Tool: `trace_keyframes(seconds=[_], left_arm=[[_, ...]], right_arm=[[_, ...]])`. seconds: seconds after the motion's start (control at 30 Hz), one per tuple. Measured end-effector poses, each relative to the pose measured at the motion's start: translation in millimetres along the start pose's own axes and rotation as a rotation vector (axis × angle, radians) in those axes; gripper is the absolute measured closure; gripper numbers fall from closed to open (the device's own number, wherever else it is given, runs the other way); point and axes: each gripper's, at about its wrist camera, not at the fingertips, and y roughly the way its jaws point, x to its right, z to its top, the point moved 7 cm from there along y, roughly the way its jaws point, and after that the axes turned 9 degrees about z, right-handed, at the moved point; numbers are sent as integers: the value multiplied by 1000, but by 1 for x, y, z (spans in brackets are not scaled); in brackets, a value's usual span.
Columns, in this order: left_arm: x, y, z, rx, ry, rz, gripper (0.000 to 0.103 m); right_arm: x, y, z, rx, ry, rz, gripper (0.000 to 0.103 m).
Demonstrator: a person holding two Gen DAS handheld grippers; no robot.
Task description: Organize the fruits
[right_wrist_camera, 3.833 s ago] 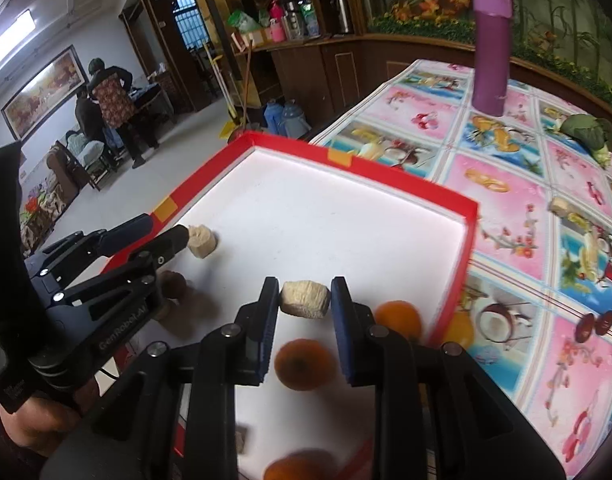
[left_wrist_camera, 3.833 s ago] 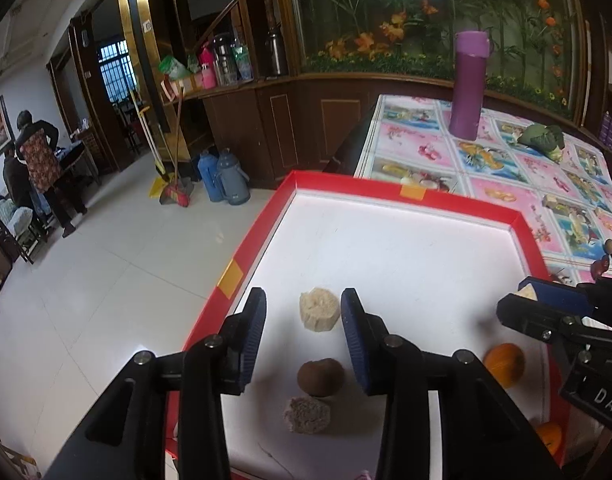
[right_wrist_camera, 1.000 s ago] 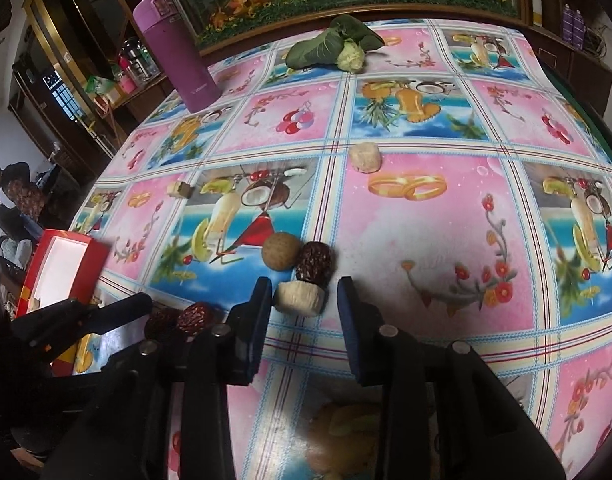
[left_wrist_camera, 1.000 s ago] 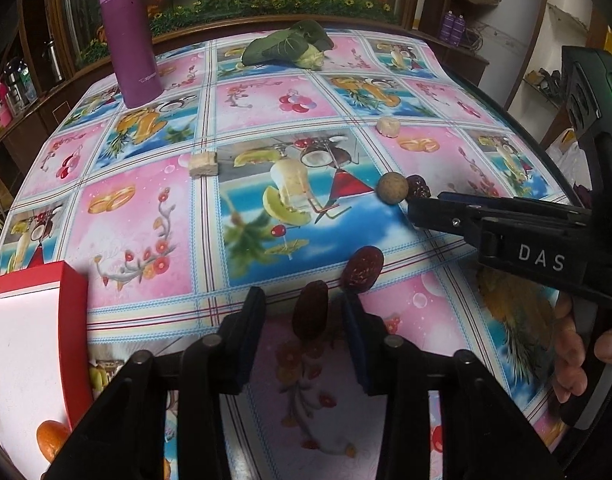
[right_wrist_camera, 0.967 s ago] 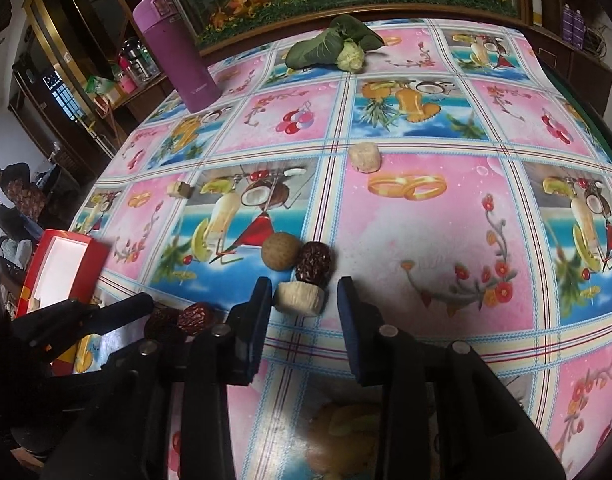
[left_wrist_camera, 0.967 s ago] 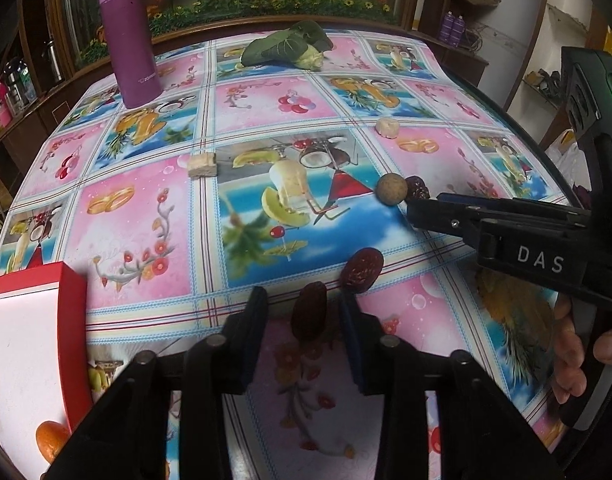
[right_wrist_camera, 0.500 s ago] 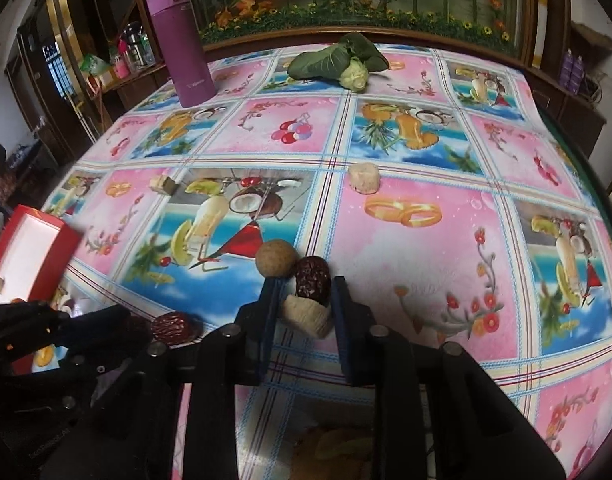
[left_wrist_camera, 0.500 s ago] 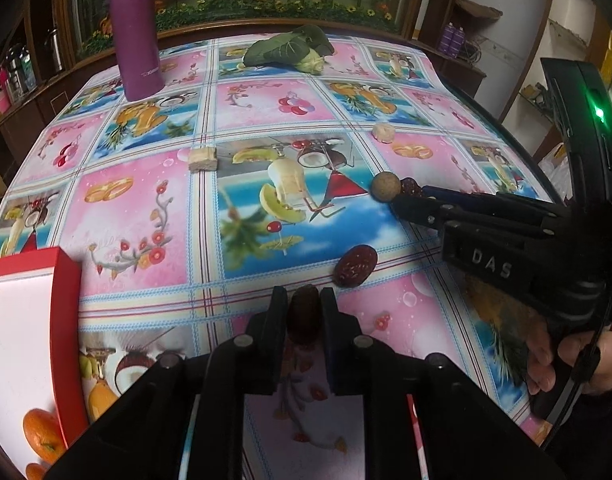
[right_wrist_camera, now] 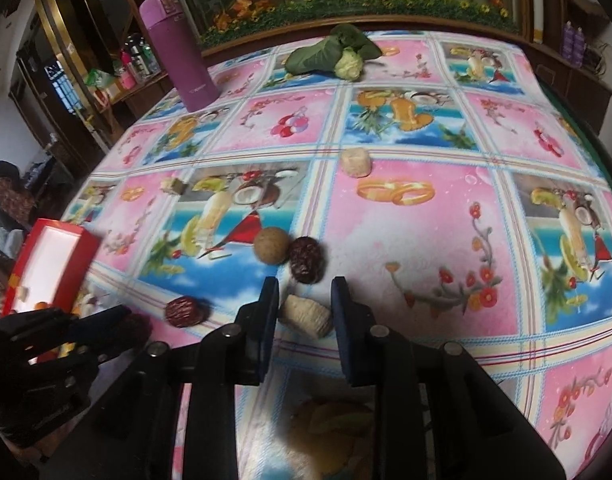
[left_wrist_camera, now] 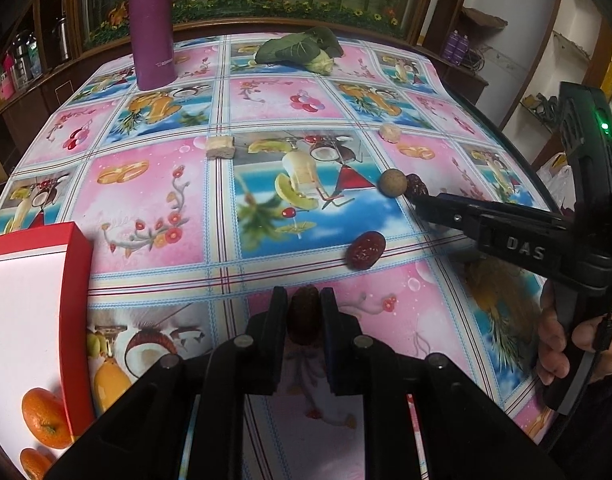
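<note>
Risk first: could lose the dried red date (left_wrist_camera: 303, 312) on the way to the red tray (left_wrist_camera: 78, 280), judged from how little of it sat between the pads. Wrinkled, oval, nipped near the fingertips only; a quick swing might roll it out. Could also squash it if squeezed harder.

Second hazard on the right side: the pale ridged piece (right_wrist_camera: 306, 316) lay skewed between the fingers, 1 end tucked against the left pad, the other angled toward the right pad. Likely to pivot or pop free on lifting. Might also nudge the second date (right_wrist_camera: 306, 260) and the round tan fruit (right_wrist_camera: 270, 245), both just ahead of the fingertips and touching each other.

Third: 2 tools working close together over 1 patch of tablecloth (left_wrist_camera: 153, 208). Could clip the loose date (left_wrist_camera: 364, 250) lying between them and send it rolling.

Left gripper (left_wrist_camera: 303, 308): pinched almost fully together, clamped on the dried red date, just above or on the cloth; cannot tell which.

Right gripper (right_wrist_camera: 306, 304): narrowed to a slim gap, pads pressed on the pale ridged piece, low over the cloth.

Already in the tray: 2 oranges (left_wrist_camera: 43, 418) at its near corner. Left out on the cloth: 3 more pieces nearby plus 2 pale lumps farther back.
</note>
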Motion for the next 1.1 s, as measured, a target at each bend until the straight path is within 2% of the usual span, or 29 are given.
trace_keyframes(seconds=[0.1,0.17,0.27,0.47,0.63,0.7,0.77,0.9,1.1], left_arm=[[0,0,-1,0,-1,-2,88],[-1,0,-1,2,-3,-6,88],[-1,1,-1,1,-3,-9,88],[-4,0,0,9,8,3,88],[-5,0,0,13,7,-6,88],[-5,0,0,15,6,-10,88],[-5,0,0,13,1,-15,88],[-6,-3,-1,15,-5,-23,88],[-11,-22,-1,47,-19,-40,88]], right_arm=[[0,-3,0,-6,-16,-21,68],[3,-4,-2,-14,-26,-33,54],[4,-10,-5,-16,-30,-20,46],[-1,-13,-17,-35,-86,-15,45],[-1,-10,-16,-20,-78,-19,45],[-3,-7,-16,-16,-96,-46,47],[-6,-5,-15,-11,-101,-47,58],[-5,-2,-14,4,-126,-106,74],[-5,-5,-13,15,-79,-79,75]])
